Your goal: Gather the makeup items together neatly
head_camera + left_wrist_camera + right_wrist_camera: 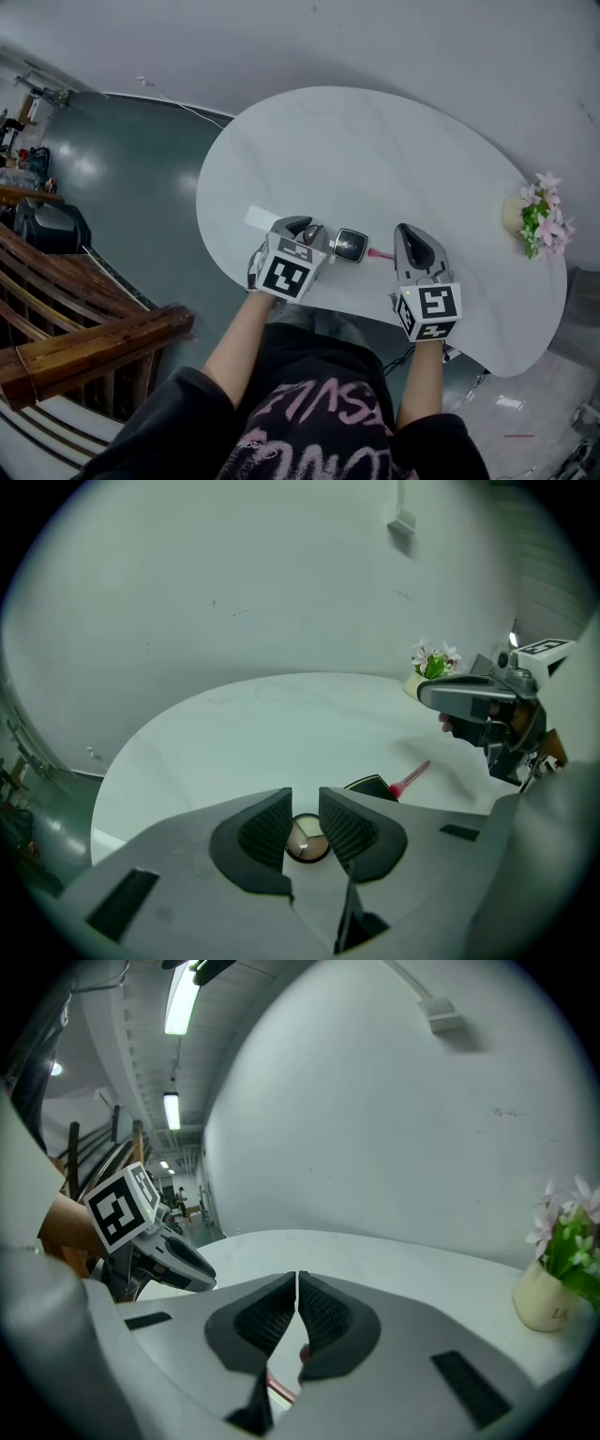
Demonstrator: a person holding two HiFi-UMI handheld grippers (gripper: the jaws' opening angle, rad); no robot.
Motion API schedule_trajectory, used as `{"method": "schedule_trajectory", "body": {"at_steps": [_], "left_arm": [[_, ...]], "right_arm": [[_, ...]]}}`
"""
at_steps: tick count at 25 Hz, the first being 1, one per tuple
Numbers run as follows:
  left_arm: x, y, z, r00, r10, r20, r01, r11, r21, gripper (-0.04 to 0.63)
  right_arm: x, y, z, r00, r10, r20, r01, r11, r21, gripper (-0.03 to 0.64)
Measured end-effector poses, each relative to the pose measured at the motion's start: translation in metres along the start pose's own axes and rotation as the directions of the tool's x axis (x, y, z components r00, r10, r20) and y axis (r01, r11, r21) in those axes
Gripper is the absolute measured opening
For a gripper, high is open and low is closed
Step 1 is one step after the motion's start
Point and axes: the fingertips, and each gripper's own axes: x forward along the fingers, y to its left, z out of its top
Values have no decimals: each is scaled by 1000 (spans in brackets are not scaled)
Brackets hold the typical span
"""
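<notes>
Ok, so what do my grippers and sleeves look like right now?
The left gripper and right gripper each have a pale grey moulded shell, dark ribbed pads on the jaws, and a white cube with black square markers at the back. Your sleeves are black.

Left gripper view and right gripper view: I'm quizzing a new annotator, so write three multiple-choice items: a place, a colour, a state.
1. The round compact is: A on the floor; B between the left tongs; C in a drawer.
2. The slim stick is: A blue; B yellow; C pink.
3. The right tongs are: A shut; B wide open; C clamped on a bottle.
Answers: B, its powder pan shows between the jaws; C, it reads pink in the left gripper view; A, the jaws meet with no gap.
</notes>
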Motion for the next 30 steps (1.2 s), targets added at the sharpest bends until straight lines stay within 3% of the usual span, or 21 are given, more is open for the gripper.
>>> {"method": "schedule_trajectory", "body": {"at_steps": [4,11,21,30], "left_arm": [[-6,1,15,997,24,71,-24,1000,-5,27],[-20,0,45,981,31,190,-33,999,8,14],[-54,3,106,928,44,371,-63,997,39,14],[-81,5,152,876,35,481,-80,994,72,14]], "right_arm": [[-4,-2,4,1000,-11,6,11,1000,-2,67],[-10,-9,12,999,-45,12,45,999,4,67],[-21,-20,44,993,-95,75,96,995,2,67],[-37,-37,88,974,-166,152,169,986,-12,67]]}}
